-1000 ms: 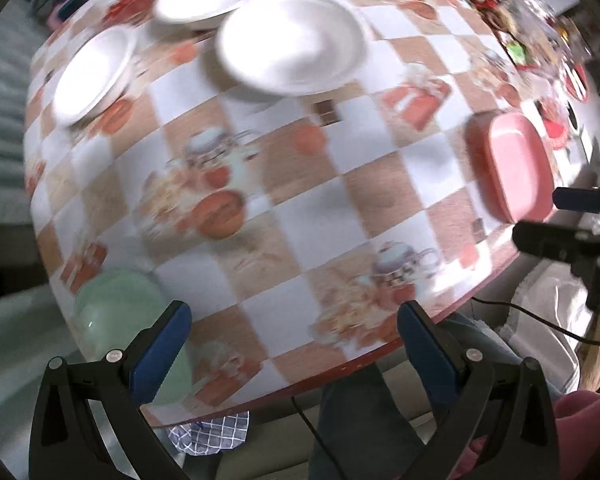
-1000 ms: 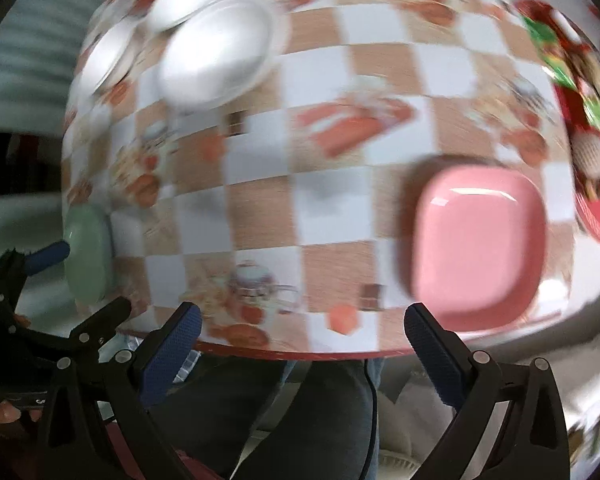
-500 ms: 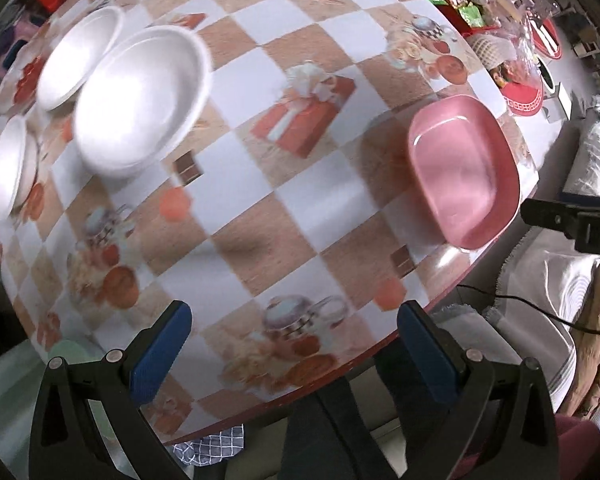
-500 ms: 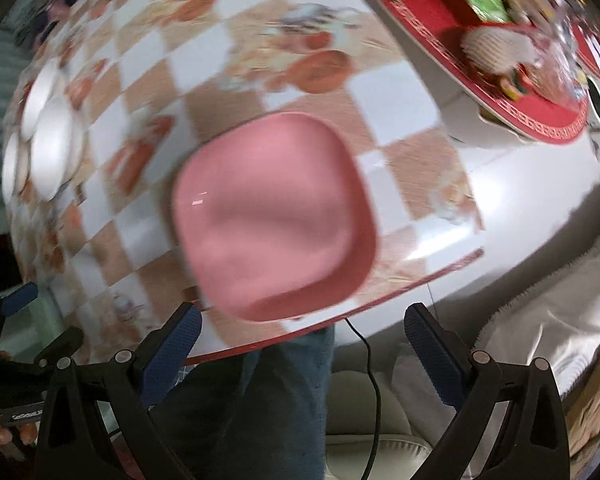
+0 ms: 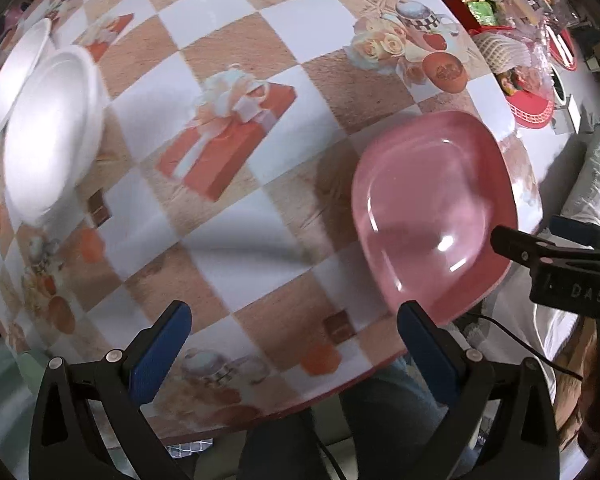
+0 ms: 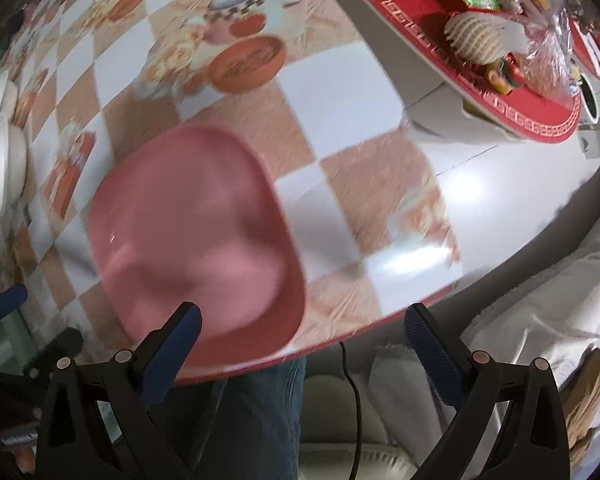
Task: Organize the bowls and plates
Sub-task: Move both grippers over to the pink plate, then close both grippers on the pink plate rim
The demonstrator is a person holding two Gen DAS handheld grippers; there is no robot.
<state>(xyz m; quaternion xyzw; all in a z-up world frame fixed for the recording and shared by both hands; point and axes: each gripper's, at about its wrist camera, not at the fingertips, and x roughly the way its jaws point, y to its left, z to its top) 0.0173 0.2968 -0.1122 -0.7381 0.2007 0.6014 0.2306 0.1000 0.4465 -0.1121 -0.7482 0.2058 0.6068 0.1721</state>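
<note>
Pink plate (image 6: 196, 232) flat on the tabletop (image 5: 236, 128) near its front edge, just ahead-left of the right tool (image 6: 300, 340). Both tools spread wide, empty. Left tool (image 5: 292, 336) farther, plate off its right; white plates (image 5: 48, 132) well apart leftward.

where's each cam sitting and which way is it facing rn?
Left wrist: on the left claw, above the table's near edge, facing across it; own open fingers, jeans, right claw's tip show.
Right wrist: on the right claw, facing the table's right corner; own open fingers, jeans show.
Shared: pink plate, white plates.
</note>
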